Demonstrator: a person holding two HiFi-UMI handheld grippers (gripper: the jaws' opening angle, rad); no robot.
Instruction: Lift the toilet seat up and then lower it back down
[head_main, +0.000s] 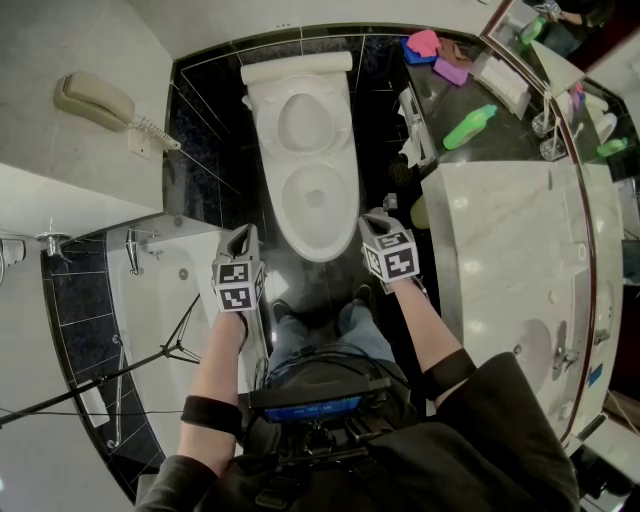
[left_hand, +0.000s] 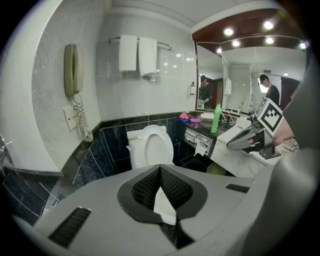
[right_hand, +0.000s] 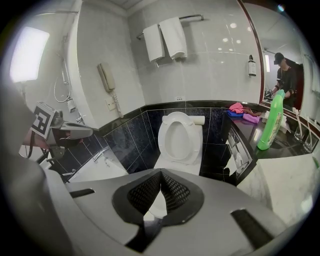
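Your left gripper (head_main: 243, 234) is pinched closed with nothing in it; the left gripper view shows the two ribbed pads (left_hand: 150, 186) meeting at their tips. Your right gripper (head_main: 376, 216) is the same: jaws together and empty, with the pads (right_hand: 172, 189) tip to tip.

The toilet seat (right_hand: 180, 116) is up, standing upright against the tank. It's straight ahead of both tongs and apart from them, so neither one touches it. In the head view the raised seat (head_main: 262, 115) sits beyond the tips and the open bowl (head_main: 316, 238) lies between the two tongs, left gripper on its left side, right gripper on its right, both near the front end of the bowl. In the left gripper view the seat (left_hand: 152, 129) is ahead and a bit left of the jaw tips.

- Wall phone (head_main: 95, 100): well off to the left of your left gripper, on the white wall.
- Bathtub (head_main: 150, 290): just left of the left gripper.
- Marble counter (head_main: 500, 230): right of the right gripper. A green bottle (head_main: 470, 127) lies on the dark shelf ahead-right of it.
- Two white towels (right_hand: 165, 37): on a rail high above the toilet, ahead of both tongs.

Each tong shows in the other's view: the right gripper (left_hand: 245, 141) at the right edge, the left gripper (right_hand: 75, 131) at the left.
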